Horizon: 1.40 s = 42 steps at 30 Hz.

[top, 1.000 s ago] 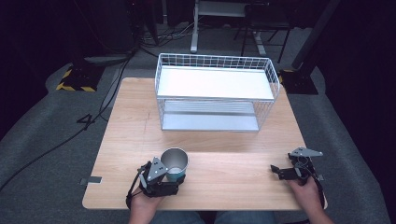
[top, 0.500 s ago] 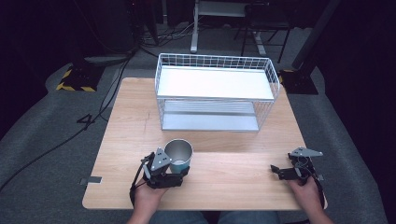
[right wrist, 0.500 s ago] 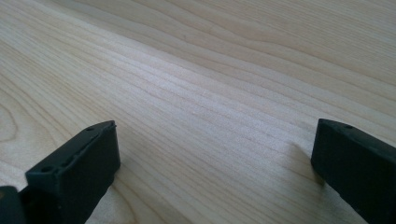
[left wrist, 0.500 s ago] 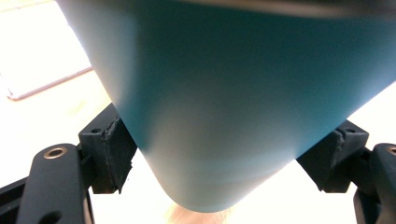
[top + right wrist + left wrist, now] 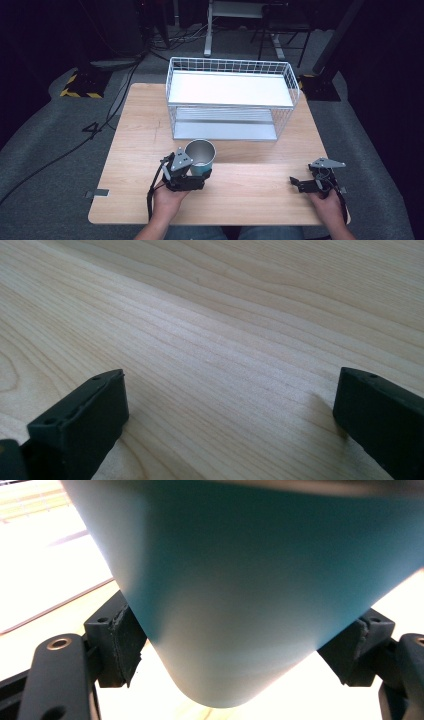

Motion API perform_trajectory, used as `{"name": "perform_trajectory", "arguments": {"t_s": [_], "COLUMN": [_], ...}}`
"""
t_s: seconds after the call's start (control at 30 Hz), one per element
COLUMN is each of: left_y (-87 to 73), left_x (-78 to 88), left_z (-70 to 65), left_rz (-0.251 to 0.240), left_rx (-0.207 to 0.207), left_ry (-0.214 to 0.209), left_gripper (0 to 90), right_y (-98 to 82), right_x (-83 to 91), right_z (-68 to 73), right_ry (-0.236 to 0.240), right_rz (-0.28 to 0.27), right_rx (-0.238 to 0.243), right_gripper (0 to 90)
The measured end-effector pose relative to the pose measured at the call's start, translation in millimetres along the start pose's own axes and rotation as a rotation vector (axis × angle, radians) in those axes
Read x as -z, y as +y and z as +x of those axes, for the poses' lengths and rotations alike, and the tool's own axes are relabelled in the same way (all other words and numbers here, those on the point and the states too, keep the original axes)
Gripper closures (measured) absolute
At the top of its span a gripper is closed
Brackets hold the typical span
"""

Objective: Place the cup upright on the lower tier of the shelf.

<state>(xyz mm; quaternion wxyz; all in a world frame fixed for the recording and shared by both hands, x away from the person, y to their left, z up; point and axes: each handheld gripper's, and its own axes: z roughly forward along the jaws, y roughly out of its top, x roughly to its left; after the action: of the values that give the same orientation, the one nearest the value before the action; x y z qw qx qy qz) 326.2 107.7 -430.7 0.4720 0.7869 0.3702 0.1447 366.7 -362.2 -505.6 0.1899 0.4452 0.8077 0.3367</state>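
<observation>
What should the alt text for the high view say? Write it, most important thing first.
A person's left gripper clamps a teal metal cup near the front of a wooden table, while the right gripper rests open at the front right. Behind the cup stands a white two-tier wire rack.

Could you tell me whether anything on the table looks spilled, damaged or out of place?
Nothing stands out. The cup sits upright between the left gripper's jaws, the rack stands square, and the right gripper rests open on the table.
</observation>
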Motion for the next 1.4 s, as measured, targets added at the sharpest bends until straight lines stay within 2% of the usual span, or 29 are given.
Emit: {"name": "perform_trajectory", "arguments": {"t_s": [0.37,0.57,0.73,0.97,1.13,1.4], "left_y": [16.2,24.2,29.7,37.7,41.1,48.9], "left_x": [-29.2,-43.3,-55.3,-68.5,-79.4,-94.4], "left_z": [2.9,5.9,10.7,12.6,17.7,26.0], "left_rz": [0.003,0.010,0.004,-0.011,0.007,0.004], "left_rx": [0.016,-0.002,0.011,-0.025,0.002,0.031], "left_ry": [-0.001,0.021,0.033,0.072,0.071,0.074], "left_gripper": [22.2,22.2,22.2,22.2,22.3,22.3], "right_y": [0.1,0.1,0.1,0.1,0.1,0.1], "right_x": [-0.1,-0.1,-0.1,-0.1,-0.1,-0.1], "right_z": [0.3,0.3,0.4,0.6,0.6,0.6], "right_ry": [-0.003,-0.003,-0.004,-0.005,-0.005,-0.005], "right_rz": [0.000,0.000,0.000,0.000,0.000,0.000], "right_rx": [-0.002,-0.002,-0.003,-0.005,-0.005,-0.005], "right_gripper": [1.6,1.6,1.6,1.6,1.6,1.6]}}
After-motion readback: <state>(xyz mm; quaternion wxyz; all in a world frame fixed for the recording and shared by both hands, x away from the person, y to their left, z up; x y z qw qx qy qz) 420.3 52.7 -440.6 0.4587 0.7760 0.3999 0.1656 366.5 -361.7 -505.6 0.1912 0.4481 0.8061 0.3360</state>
